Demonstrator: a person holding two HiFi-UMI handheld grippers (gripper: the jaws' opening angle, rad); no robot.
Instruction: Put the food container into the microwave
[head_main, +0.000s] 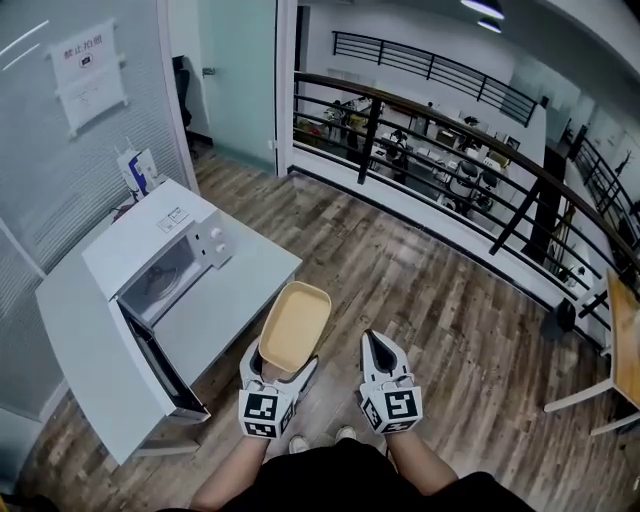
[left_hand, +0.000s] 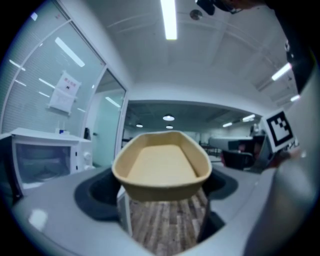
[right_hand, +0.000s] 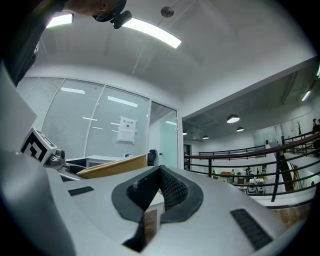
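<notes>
An empty tan oval food container (head_main: 296, 325) is held level in the air by its near end, with my left gripper (head_main: 281, 371) shut on it. In the left gripper view the container (left_hand: 162, 165) fills the middle, above wood floor. The white microwave (head_main: 160, 252) stands on a white table (head_main: 240, 290) to the left, its door (head_main: 150, 350) swung open toward me. In the left gripper view the microwave (left_hand: 42, 157) shows at the far left. My right gripper (head_main: 380, 349) hovers beside the container, jaws shut and empty; its own view shows the closed tips (right_hand: 159, 172) and the container's side (right_hand: 112, 167).
A glass wall with a posted notice (head_main: 88, 72) runs behind the table. A black railing (head_main: 450, 130) guards a drop to a lower floor ahead and right. A wooden desk corner (head_main: 622, 340) stands at far right. Wood floor (head_main: 420, 290) lies between.
</notes>
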